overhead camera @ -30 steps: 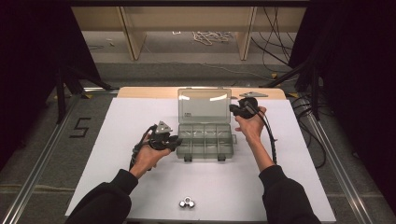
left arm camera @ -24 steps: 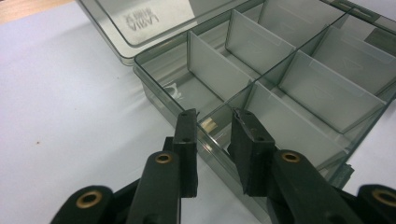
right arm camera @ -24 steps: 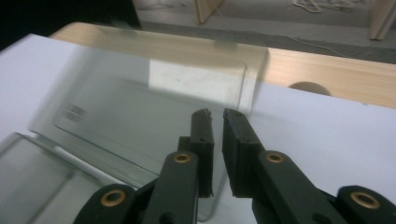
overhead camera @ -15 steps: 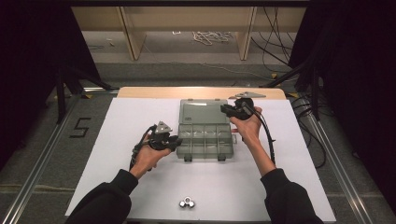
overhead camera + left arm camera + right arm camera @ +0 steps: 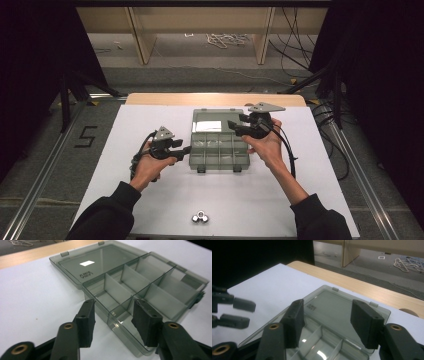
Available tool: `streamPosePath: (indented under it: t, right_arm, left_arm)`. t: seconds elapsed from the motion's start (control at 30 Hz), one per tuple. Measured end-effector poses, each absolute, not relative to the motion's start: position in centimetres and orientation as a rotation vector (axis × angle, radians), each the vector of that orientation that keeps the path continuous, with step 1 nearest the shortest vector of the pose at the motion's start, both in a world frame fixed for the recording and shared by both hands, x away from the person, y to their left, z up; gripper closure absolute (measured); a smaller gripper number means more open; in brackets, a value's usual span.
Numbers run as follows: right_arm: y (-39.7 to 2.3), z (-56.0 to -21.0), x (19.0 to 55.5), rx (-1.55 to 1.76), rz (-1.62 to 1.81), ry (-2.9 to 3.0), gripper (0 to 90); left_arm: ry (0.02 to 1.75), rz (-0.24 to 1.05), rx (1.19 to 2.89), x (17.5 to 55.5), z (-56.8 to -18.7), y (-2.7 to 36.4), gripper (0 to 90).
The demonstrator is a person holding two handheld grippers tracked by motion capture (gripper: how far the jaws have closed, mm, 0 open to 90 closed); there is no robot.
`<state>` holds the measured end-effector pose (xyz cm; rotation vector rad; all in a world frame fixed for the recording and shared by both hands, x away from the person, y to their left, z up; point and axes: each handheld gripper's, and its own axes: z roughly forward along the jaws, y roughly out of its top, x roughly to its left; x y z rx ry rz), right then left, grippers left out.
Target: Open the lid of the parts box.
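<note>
- I am holding the left tongs (image 5: pixel 187 149) at the left end of the clear plastic box (image 5: pixel 220 150), low over the white counter (image 5: pixel 125 130); the person's left hand (image 5: pixel 150 167) is wrapping the grip.
- In the left gripper view, these tongs (image 5: pixel 113 315) are standing apart with the near corner of the box (image 5: pixel 140 290) between the jaws; they have just been opening, and the pads are not pressing on the wall, so nothing is being held.
- The box is lying open in the middle of the counter, its lid (image 5: pixel 215 121) folded back flat toward the wooden strip (image 5: pixel 215 99) at the far edge, its tray of compartments facing up on the near side.
- Two latches are sticking out from the near rim of the tray.
- I am carrying the right tongs (image 5: pixel 231 125) above the right part of the box, around where lid and tray are meeting; the right hand (image 5: pixel 267 147) is gripping from the right.
- In the right gripper view, these tongs (image 5: pixel 327 315) are hovering wide apart over the lid (image 5: pixel 332 307) with only air between the jaws; they have just been opening too, and they are gripping nothing.
- Near the front edge of the counter, well apart from the box, a small shiny metal piece (image 5: pixel 200 217) is lying by itself.
</note>
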<state>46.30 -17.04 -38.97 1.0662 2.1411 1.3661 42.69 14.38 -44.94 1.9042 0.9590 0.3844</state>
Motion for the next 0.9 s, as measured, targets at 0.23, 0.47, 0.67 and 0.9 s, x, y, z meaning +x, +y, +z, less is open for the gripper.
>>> streamPosePath:
  t: [0.23, 0.47, 0.67, 0.9]
  right_arm:
    - [-16.5, -38.7, 43.7, 0.982, 1.351, 2.173, 37.3]
    - [-16.1, -39.0, 41.5, 0.96, 1.331, 2.213, 32.6]
    - [-16.0, -39.5, 40.0, 0.929, 1.327, 2.241, 29.8]
    - [-16.6, -40.0, 38.7, 0.924, 1.335, 2.257, 25.8]
  left_arm:
    - [0.922, 0.409, 1.874, 40.5, -43.9, 15.5, 40.7]
    - [0.877, 0.415, 1.821, 38.8, -42.8, 16.0, 34.3]
    - [0.849, 0.422, 1.797, 37.8, -42.2, 16.2, 31.4]
    - [0.81, 0.454, 1.745, 36.1, -41.8, 16.6, 30.6]
